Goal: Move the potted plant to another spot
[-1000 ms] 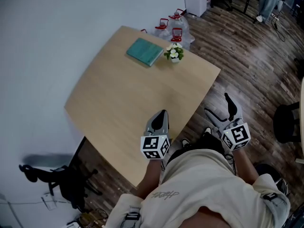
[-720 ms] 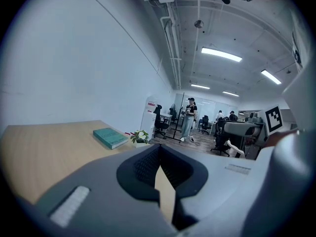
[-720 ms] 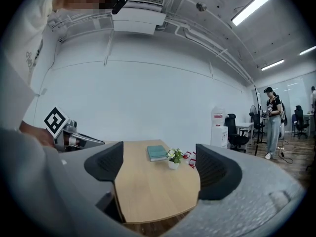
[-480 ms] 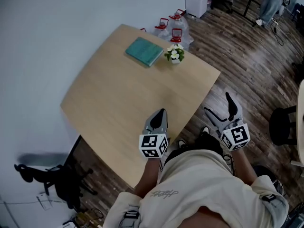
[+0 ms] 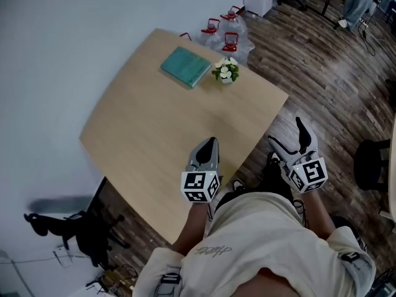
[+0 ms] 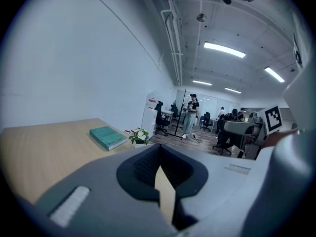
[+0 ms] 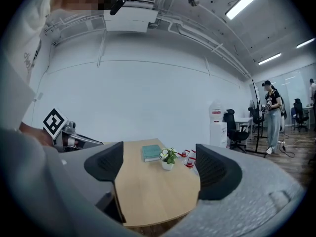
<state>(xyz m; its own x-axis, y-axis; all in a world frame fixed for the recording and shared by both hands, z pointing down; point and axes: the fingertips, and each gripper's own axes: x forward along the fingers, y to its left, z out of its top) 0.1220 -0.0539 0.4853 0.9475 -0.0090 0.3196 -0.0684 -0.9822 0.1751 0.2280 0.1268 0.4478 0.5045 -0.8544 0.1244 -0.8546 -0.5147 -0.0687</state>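
The small potted plant with white flowers stands near the far right edge of the wooden table. It also appears far off in the left gripper view as the potted plant and in the right gripper view as the potted plant. My left gripper hovers over the table's near edge, jaws shut with nothing between them. My right gripper is open, held off the table's right side above the floor. Both grippers are far from the plant.
A teal book lies left of the plant. Water jugs with red caps stand on the floor behind the table. A black chair is at the right. A person stands far off in the office.
The view has shifted slightly; both grippers stay near the table's near edge, the right one a little higher in view. The plant and book have not moved.
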